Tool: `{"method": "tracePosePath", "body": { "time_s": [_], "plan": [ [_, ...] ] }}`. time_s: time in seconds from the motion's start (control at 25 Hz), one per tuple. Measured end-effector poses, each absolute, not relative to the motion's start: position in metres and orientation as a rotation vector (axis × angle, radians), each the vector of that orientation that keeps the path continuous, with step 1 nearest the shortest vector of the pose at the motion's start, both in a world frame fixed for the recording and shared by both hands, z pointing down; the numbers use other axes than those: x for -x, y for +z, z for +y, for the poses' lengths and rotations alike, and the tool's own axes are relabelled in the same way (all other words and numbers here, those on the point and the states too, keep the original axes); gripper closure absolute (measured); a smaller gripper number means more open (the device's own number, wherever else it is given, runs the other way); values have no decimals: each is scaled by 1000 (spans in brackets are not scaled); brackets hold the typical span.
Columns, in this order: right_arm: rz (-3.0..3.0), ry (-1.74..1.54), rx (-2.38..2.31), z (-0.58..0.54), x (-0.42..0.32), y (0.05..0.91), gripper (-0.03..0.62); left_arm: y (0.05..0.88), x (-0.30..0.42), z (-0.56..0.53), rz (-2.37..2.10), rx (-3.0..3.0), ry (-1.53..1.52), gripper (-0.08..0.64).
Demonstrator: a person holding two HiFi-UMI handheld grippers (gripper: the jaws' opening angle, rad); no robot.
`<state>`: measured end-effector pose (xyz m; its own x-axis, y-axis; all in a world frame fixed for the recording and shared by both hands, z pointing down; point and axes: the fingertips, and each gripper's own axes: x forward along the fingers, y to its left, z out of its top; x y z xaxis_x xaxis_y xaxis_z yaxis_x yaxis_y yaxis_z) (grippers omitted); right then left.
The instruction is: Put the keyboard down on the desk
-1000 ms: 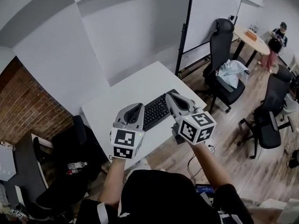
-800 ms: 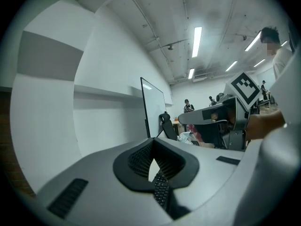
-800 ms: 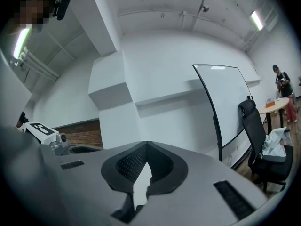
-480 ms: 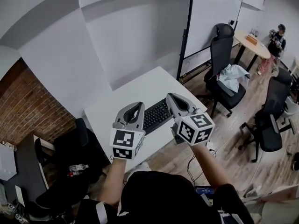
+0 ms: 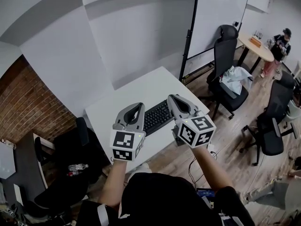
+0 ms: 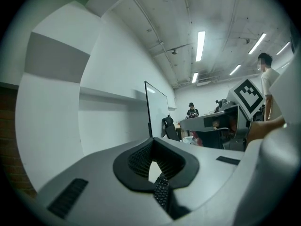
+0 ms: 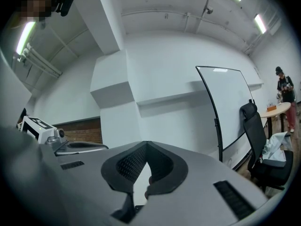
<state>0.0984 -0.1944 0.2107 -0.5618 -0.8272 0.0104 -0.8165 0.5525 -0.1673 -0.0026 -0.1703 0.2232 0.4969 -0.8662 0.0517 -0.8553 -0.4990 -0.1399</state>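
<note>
The black keyboard (image 5: 157, 113) lies flat on the white desk (image 5: 136, 91) near its front edge, well below both grippers. My left gripper (image 5: 136, 107) hovers level above the keyboard's left end, shut with nothing in it. My right gripper (image 5: 173, 98) hovers level above the right end and hides that end; it is shut and empty too. In the left gripper view the jaws (image 6: 153, 143) meet at the tips, and a strip of the keyboard (image 6: 162, 194) shows far below through the gap. The right gripper view shows its jaws (image 7: 146, 144) closed in front of a white wall.
A whiteboard (image 5: 216, 13) on a black stand is behind the desk's right corner. Black office chairs (image 5: 226, 65) (image 5: 273, 121) stand on the wood floor to the right, and a person (image 5: 282, 41) is at a far round table (image 5: 254, 40). Brick wall (image 5: 23, 107) and a dark chair (image 5: 70, 149) at left.
Both grippers and the keyboard keep their places. Only the head view has drifted slightly, and the person at the far table has shifted.
</note>
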Motion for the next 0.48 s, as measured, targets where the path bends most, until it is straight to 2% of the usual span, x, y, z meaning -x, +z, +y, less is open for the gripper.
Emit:
{"method": "tracePosePath", "body": {
  "time_s": [0.48],
  "plan": [
    [2715,-263,1452,-202,-98,223,552,230,5,-178,1543,2631,-167,549]
  ]
}}
